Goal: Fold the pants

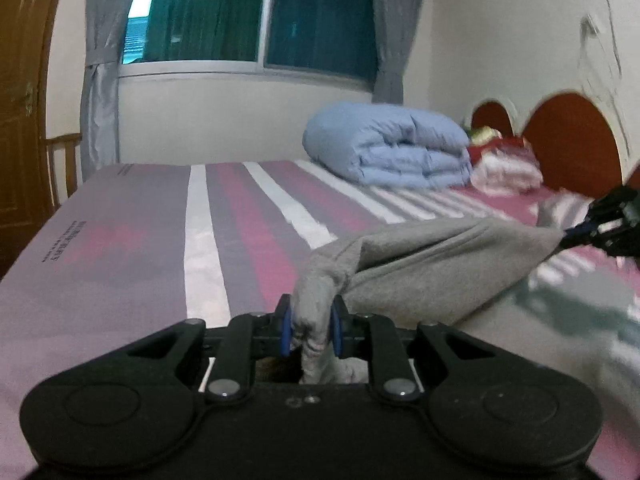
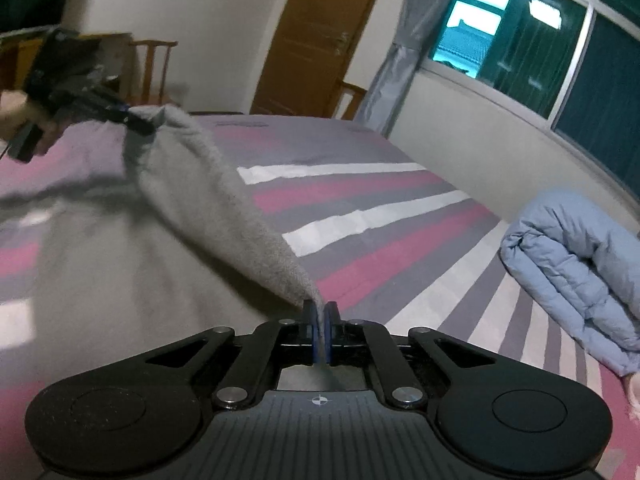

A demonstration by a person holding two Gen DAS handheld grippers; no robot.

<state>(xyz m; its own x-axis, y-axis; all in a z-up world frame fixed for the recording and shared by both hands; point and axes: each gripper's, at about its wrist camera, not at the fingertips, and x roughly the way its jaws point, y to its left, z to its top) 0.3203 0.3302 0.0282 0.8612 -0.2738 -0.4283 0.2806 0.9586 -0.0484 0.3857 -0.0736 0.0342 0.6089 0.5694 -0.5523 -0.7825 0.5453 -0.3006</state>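
Note:
Grey pants [image 1: 432,256] hang stretched between my two grippers above a striped bed [image 1: 160,232]. My left gripper [image 1: 311,324] is shut on a bunched grey edge of the pants. My right gripper [image 2: 320,320] is shut on a thin corner of the same pants [image 2: 224,208]. In the left wrist view the right gripper [image 1: 576,236] shows at the far right, pinching the other end. In the right wrist view the left gripper [image 2: 132,118] shows at the upper left, held by a hand. The rest of the pants drapes down, blurred.
A folded light-blue duvet [image 1: 392,148] lies at the far side of the bed, also in the right wrist view [image 2: 576,264]. Red and white bedding [image 1: 504,164] sits by the orange headboard [image 1: 572,140]. A window [image 1: 256,12], curtains, a wooden door [image 2: 316,32] and chairs stand around.

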